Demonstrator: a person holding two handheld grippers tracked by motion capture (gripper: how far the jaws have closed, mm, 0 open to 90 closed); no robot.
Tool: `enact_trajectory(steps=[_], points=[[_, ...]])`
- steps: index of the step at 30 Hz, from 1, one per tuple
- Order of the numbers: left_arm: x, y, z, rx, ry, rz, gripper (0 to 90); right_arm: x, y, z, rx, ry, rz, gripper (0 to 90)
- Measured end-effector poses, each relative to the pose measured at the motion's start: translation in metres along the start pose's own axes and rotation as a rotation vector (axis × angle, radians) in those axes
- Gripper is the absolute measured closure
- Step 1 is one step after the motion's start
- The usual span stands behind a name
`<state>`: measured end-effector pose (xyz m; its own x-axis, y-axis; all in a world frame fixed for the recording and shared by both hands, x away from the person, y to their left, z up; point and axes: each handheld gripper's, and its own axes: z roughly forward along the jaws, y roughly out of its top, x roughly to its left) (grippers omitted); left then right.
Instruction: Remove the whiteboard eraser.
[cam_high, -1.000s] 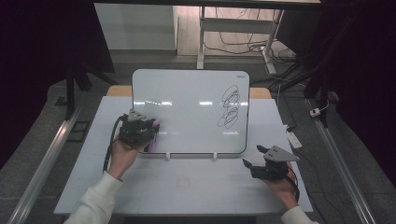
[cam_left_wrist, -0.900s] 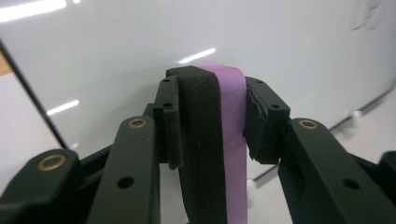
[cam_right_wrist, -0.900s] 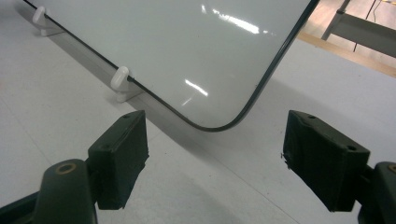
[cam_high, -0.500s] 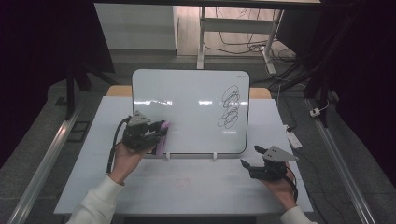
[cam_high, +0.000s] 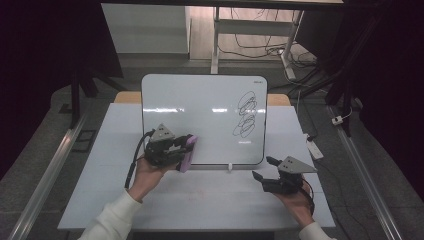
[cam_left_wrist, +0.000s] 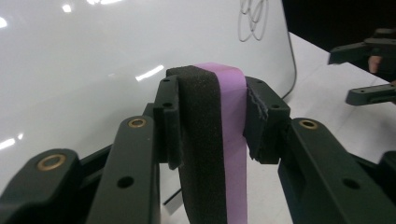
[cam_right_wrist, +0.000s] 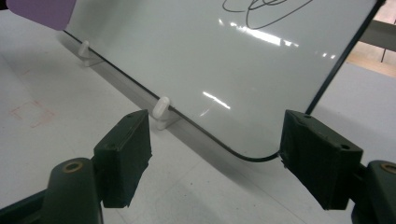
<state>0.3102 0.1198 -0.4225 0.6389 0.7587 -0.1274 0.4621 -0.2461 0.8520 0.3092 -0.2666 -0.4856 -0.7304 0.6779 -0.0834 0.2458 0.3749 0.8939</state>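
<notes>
Left gripper (cam_left_wrist: 212, 116) clamped on eraser (cam_left_wrist: 219, 140), black foam side to left, purple side to right, both jaws pressing its flanks. Whiteboard (cam_left_wrist: 93, 60) right behind eraser, glare spots on it. Black scribbles (cam_left_wrist: 254, 18) at board's upper right corner. Right of board: white table (cam_left_wrist: 322, 93), w/ other gripper (cam_left_wrist: 369, 70) beyond board's edge, jaws apart.

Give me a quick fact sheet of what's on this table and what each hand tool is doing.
Board: whiteboard propped tilted on small white feet
Marks: black scribbles at the board's right side
Left gripper: shut on a purple-and-black eraser, at the board's lower left
Right gripper: jaws open, nothing between them, pointing at the board's lower right corner
Surface: white table
</notes>
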Motion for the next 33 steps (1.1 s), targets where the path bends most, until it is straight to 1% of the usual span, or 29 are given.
enact_trajectory(steps=[2,3,8,10,12,13,15,16,17,19,21,25,28,29,30,31,32,33], points=[[-0.003,0.000,0.003,0.003,-0.010,0.006,60.5,0.001,0.000,0.001,0.004,0.006,0.003,24.6],[-0.006,0.000,0.006,0.003,-0.023,0.011,60.5,0.001,0.000,0.001,-0.002,0.011,0.005,24.6],[-0.011,0.002,0.012,-0.002,-0.040,0.020,60.5,0.006,0.004,0.004,-0.010,0.033,0.018,24.6],[-0.014,0.003,0.016,-0.002,-0.044,0.024,60.5,0.011,0.007,0.005,-0.016,0.046,0.023,24.6],[-0.018,0.004,0.024,0.001,-0.054,0.036,60.5,0.016,0.010,0.007,-0.026,0.067,0.026,24.6],[-0.018,0.004,0.024,0.001,-0.054,0.036,60.5,0.018,0.011,0.008,-0.029,0.073,0.028,24.6],[-0.021,0.004,0.029,0.009,-0.062,0.044,60.5,0.024,0.014,0.010,-0.033,0.090,0.034,24.5],[-0.022,0.004,0.031,0.010,-0.066,0.045,60.5,0.024,0.014,0.010,-0.033,0.090,0.034,24.5],[-0.023,0.004,0.034,0.012,-0.070,0.046,60.5,0.028,0.016,0.013,-0.037,0.108,0.037,24.3],[-0.026,0.004,0.037,0.015,-0.082,0.047,60.5,0.032,0.018,0.015,-0.037,0.120,0.040,24.2],[-0.028,0.004,0.040,0.016,-0.088,0.052,60.5,0.036,0.020,0.019,-0.039,0.141,0.056,23.9],[-0.033,0.005,0.047,0.018,-0.098,0.058,60.5,0.041,0.022,0.025,-0.033,0.157,0.076,23.3],[-0.038,0.005,0.053,0.024,-0.108,0.067,60.5,0.047,0.025,0.034,-0.032,0.172,0.103,22.4],[-0.040,0.005,0.054,0.023,-0.110,0.071,60.5,0.047,0.025,0.034,-0.032,0.172,0.103,22.4],[-0.042,0.005,0.056,0.023,-0.113,0.072,60.5,0.050,0.026,0.038,-0.034,0.175,0.120,22.1],[-0.043,0.005,0.057,0.023,-0.117,0.074,60.5,0.050,0.026,0.038,-0.034,0.175,0.120,22.1],[-0.045,0.005,0.058,0.021,-0.120,0.076,60.5,0.053,0.028,0.042,-0.038,0.179,0.139,21.8],[-0.046,0.006,0.059,0.020,-0.122,0.080,60.5,0.053,0.028,0.042,-0.038,0.179,0.139,21.8]])
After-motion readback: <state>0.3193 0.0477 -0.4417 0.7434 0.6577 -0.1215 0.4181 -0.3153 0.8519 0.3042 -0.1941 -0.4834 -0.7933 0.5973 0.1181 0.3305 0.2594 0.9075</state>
